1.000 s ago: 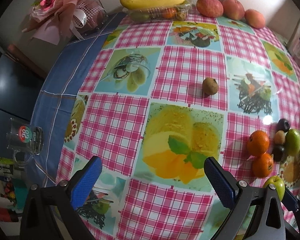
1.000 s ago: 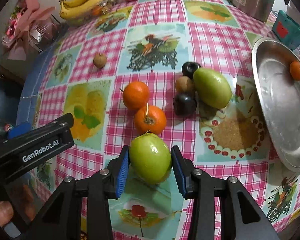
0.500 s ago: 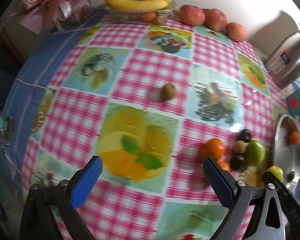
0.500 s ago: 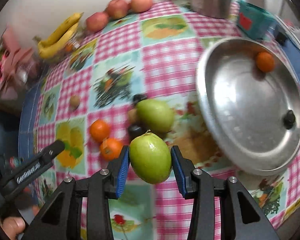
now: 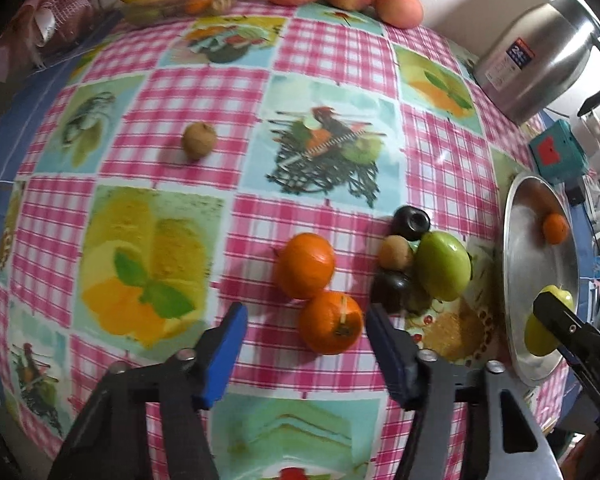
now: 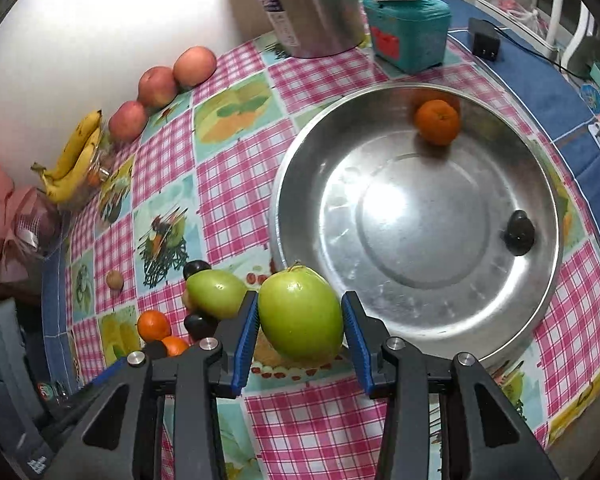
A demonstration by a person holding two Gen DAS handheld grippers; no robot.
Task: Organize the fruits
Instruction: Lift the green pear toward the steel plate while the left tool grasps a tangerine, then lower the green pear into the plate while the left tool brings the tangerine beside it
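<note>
R gripper [image 6: 300,322] was clamped on a green fruit [image 6: 301,314], long axis roughly upright, held just off the near-left rim of the metal tray [image 6: 451,344]; tray lay to its far right w/ one orange [image 6: 437,121] and a dark fruit [image 6: 519,233] inside. L gripper [image 5: 303,334] was closing, jaws abt half open, pads not pressing anything; nearer orange [image 5: 329,322] sat btwn them, just ahead. L was the nearer hand for it.
</note>
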